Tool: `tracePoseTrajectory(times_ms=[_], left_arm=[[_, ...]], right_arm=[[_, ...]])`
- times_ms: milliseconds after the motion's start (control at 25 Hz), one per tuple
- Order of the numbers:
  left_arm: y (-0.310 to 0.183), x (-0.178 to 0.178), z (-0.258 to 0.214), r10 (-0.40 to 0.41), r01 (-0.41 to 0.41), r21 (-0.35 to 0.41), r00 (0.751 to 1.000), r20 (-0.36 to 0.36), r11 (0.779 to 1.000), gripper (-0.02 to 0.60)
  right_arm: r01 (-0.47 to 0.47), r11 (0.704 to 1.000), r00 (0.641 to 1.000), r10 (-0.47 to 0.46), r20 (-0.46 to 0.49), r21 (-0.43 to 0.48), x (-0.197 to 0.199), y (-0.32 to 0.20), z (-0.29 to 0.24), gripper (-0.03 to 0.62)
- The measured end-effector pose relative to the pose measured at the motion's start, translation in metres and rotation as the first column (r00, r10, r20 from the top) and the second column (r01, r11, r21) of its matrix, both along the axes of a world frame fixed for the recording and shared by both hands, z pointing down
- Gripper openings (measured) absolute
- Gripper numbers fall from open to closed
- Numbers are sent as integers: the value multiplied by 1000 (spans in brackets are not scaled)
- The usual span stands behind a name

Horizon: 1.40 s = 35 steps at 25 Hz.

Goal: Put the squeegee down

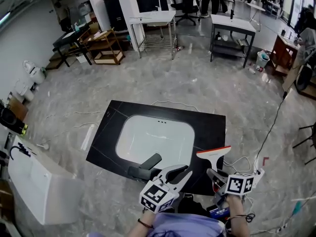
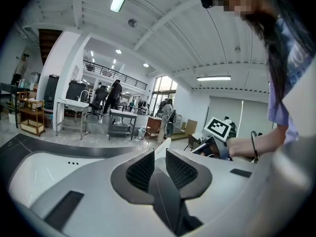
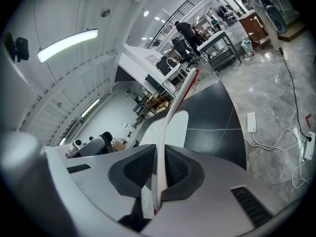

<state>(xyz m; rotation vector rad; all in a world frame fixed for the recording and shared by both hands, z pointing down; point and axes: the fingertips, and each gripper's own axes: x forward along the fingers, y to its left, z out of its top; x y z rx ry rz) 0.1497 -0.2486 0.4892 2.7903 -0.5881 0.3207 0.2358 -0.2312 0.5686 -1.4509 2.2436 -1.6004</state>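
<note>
Down on the grey floor a black counter (image 1: 207, 127) is lying; the right claw (image 1: 213, 173) is clenching the squeegee (image 1: 213, 154) over it, the left claw (image 1: 185, 173) hanging released, empty.

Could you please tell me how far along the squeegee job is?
Done: nothing is set down yet. In hand: the right tool grips the squeegee over the black countertop, beside the white sink. Remaining: lower it onto a surface and open the tool.
</note>
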Motion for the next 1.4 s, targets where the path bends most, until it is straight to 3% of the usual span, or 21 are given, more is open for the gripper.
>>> tracePoseTrajectory(times_ms=[240,640,1120,1400], left_arm=[[-8,11,4,-17,17,-8,1000,27,1000,83],[-20,9,9,-89,90,-13,994,55,996,83],[-29,-13,13,-176,178,-18,981,82,984,83],[-35,-23,14,-216,218,-9,973,80,976,83]], right_arm=[[61,998,998,-62,-28,-10,12,-28,14,43],[150,982,988,-152,-14,-113,21,-63,64,43],[133,975,990,-138,-17,-180,31,-95,97,43],[118,982,973,-144,-182,-148,41,-116,110,49]])
